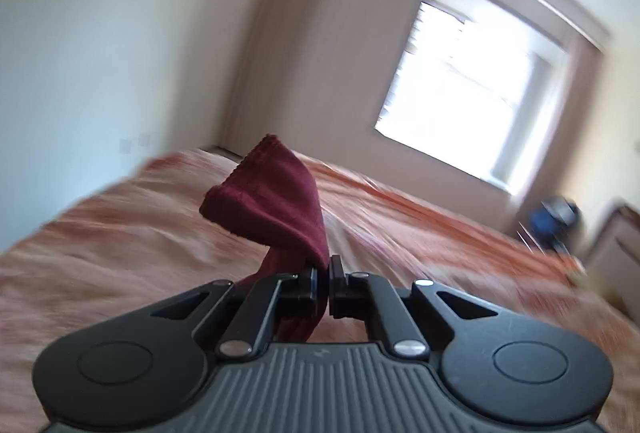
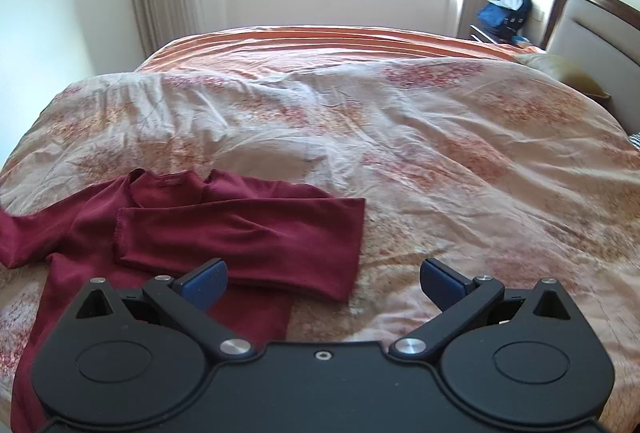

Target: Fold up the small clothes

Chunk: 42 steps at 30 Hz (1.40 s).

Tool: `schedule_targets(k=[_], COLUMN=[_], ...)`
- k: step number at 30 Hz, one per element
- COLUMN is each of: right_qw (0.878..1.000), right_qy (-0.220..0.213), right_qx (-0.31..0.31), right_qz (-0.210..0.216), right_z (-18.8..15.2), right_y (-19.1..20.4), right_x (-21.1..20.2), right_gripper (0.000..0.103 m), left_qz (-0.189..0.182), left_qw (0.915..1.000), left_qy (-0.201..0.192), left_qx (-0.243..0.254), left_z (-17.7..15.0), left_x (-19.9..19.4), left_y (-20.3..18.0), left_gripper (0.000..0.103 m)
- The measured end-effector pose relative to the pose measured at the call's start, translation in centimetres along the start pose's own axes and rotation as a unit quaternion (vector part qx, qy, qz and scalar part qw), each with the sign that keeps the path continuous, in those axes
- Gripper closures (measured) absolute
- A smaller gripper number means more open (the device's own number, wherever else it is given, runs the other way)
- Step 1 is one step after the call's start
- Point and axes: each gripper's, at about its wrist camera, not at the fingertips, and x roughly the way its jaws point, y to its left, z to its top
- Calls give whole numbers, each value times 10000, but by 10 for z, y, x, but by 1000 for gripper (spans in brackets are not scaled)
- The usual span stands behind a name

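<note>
Clearly the dark red shirt [image 2: 224,229] lies at the lower left of the right wrist frame on the floral quilt [image 2: 440,153], one sleeve folded across its body. Its other sleeve [image 1: 272,201] is pinched in the closed left gripper [image 1: 324,277]. Right gripper [image 2: 322,279] gapes wide, empty, over bare quilt

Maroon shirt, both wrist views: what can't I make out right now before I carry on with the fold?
- Left wrist view: the left gripper is shut on the maroon shirt; which part of it cannot be told, since the cloth drops behind the gripper body.
- Same view: the bedcover is motion-blurred.
- Right wrist view: the shirt's hem is hidden behind the open right gripper; its left sleeve runs off the frame edge.
</note>
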Motion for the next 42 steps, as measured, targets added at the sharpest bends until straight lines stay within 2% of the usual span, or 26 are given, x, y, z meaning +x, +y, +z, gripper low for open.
schedule_targets(k=[2,5,8,12,14,16,17,19,20,22,26,28,33,36,38,41,42], right_qw=[10000,9999,9998,9995,9990,9983,9978,9968,9962,9941,9875,9831,9788,9802,9812,9831,9840], right_qy=[8,47,136,263,334,419,455,517,555,681,911,1049,1363,1415,1429,1436,1427], right_qx=[-18,19,56,113,145,168,170,160,168,230,390,434,472,406,363,256,190], right_qz=[52,121,125,164,255,375,443,583,653,817,1227,1437,1454,1327,1249,1102,1051], right_z=[3,8,13,18,22,26,28,31,33,36,39,40,42,44,44,43,42], right_y=[0,-4,-9,-16,-17,-16,-14,-9,-6,1,23,37,64,72,75,80,81], right_x=[5,14,28,49,61,73,80,93,99,115,145,161,199,214,219,223,223], right_gripper=[1,1,1,1,1,1,1,1,1,1,3,8,21,28,37,64,80], left_qz=[-316,-661,-859,-1006,-1120,-1215,-1214,-1175,-1120,-853,-11,495,1545,1807,1854,1806,1761], left_qw=[9973,9897,9792,9647,9570,9515,9510,9527,9524,9551,9647,9662,9555,9495,9460,9451,9463], left_qy=[387,931,1437,2005,2250,2419,2445,2430,2495,2590,2532,2492,2485,2370,2328,2324,2327], left_qx=[537,861,1148,1381,1448,1461,1448,1399,1349,1156,719,438,-373,-982,-1284,-1419,-1392], left_z=[-19,-54,-92,-128,-138,-142,-143,-133,-130,-122,-105,-97,-82,-76,-74,-73,-74], left_x=[22,57,84,103,105,101,99,91,89,88,76,73,80,85,91,97,97], left_y=[-46,-95,-127,-133,-134,-128,-126,-119,-113,-99,-52,-21,60,97,111,117,116], left_gripper=[99,99,99,96,86,42,34,29,27,17,7,5,4,4,5,5,5])
